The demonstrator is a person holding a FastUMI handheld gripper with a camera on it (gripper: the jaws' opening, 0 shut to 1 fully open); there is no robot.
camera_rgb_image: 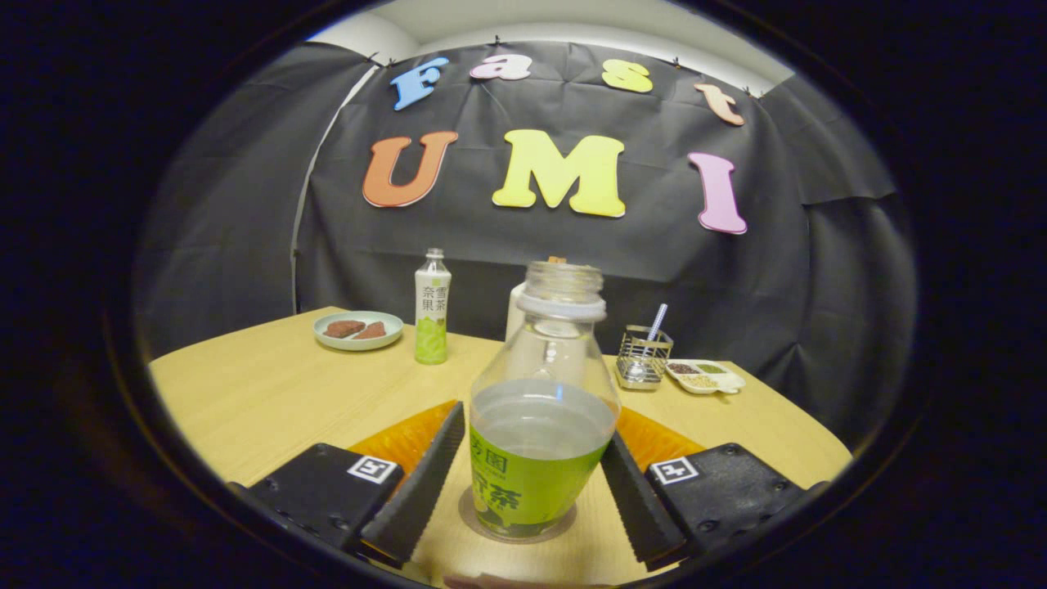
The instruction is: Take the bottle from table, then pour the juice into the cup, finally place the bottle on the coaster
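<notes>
Level fingers (536,483) flank the upright bottle (536,433), barely apart.

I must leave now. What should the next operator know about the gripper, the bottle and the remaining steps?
Gripper: fingers either side of the uncapped clear plastic bottle with green label; contact unclear.
Bottle: upright between the fingers, partly full, seemingly on a round coaster on the light wooden table.
Cup: a white container behind the bottle may be it; mostly hidden.
Done: cannot tell whether pouring happened.
Left: confirm that, then release or lift accordingly.
</notes>
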